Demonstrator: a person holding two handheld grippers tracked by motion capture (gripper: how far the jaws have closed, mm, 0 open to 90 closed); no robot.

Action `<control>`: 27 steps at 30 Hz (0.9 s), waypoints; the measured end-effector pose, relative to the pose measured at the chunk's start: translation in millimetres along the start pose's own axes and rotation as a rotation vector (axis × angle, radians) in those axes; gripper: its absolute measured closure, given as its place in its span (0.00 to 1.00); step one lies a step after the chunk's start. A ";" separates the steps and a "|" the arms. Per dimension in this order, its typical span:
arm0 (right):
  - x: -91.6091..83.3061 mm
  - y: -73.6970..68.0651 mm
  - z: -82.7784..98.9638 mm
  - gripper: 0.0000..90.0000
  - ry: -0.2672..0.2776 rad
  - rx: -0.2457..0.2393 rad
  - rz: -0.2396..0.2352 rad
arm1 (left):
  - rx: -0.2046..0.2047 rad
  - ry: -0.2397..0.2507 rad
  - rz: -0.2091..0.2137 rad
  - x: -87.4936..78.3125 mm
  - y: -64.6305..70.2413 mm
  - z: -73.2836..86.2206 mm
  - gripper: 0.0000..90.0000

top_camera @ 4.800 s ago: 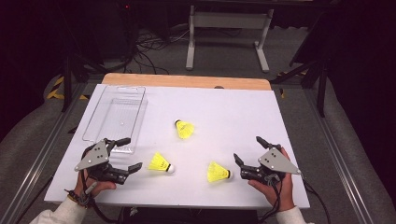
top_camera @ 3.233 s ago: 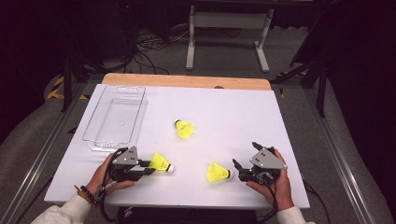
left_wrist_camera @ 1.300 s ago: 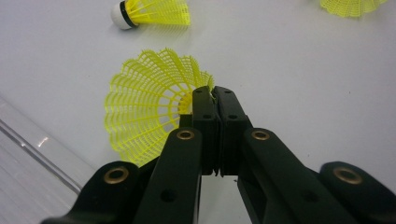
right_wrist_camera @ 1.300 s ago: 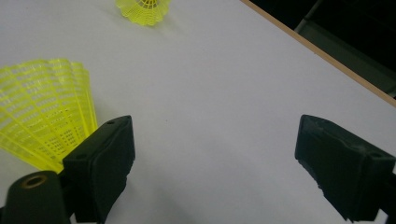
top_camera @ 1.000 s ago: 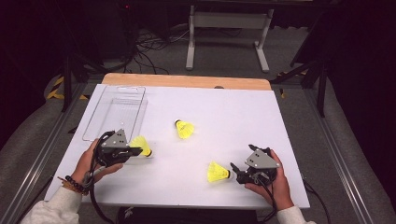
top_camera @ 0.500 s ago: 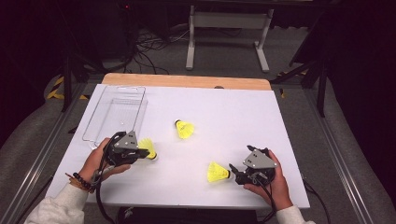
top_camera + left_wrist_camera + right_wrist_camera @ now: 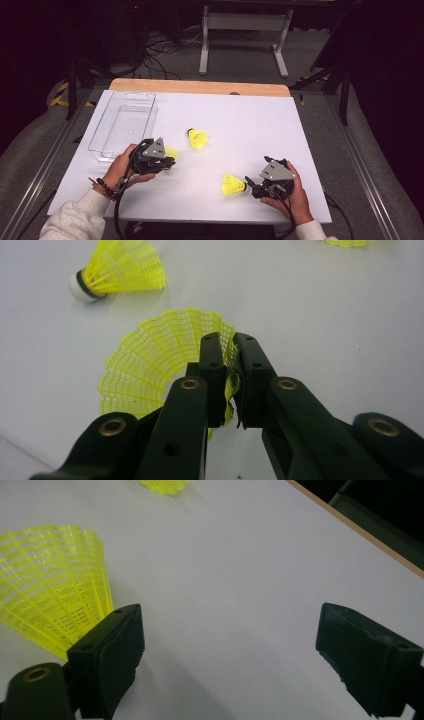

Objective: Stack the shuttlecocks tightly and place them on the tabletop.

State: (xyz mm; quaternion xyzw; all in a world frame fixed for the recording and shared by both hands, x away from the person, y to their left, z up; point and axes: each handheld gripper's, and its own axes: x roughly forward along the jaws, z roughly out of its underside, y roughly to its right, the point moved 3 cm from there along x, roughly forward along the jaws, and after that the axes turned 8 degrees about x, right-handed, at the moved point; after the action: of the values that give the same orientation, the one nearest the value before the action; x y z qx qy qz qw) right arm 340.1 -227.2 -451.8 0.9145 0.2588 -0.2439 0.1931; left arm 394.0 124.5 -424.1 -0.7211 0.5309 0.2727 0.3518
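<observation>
Shuttlecocks number three, all yellow. One (image 7: 165, 360) is pinched by its mesh skirt in the left gripper (image 7: 227, 347), whose jaws have just been easing apart a little yet still crumple the skirt edge between them. The clear tray (image 7: 102, 150) lies just behind and to the left of that gripper, apparently the nearest drop spot. A second shuttlecock (image 7: 198, 138) rests ahead of it to the right, cork pointing away. The third (image 7: 52, 585) lies just outside the left jaw of the right gripper (image 7: 230, 650), which stands wide open on nothing.
</observation>
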 end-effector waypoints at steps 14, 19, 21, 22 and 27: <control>2.7 -4.7 1.5 0.15 -0.026 -0.039 -0.022 | 0.106 -0.022 0.076 32.6 16.5 -32.1 0.93; 2.4 -6.1 1.8 0.15 -0.027 -0.044 -0.030 | 0.120 -0.035 0.097 39.7 26.1 -33.5 0.92; 2.1 -6.3 1.8 0.15 -0.028 -0.044 -0.031 | 0.122 -0.045 0.104 42.7 29.0 -33.4 0.92; 2.0 -6.6 1.8 0.15 -0.028 -0.045 -0.033 | 0.129 -0.049 0.103 44.2 30.1 -33.7 0.92; 1.4 -7.6 0.8 0.14 -0.024 -0.053 -0.035 | 0.134 -0.058 0.110 48.6 32.7 -34.4 0.91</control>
State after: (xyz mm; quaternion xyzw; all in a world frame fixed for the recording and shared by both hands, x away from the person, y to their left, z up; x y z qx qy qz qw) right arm 336.6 -221.0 -455.0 0.9013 0.2788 -0.2514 0.2161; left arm 377.4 63.0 -447.8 -0.6577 0.5762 0.2761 0.3990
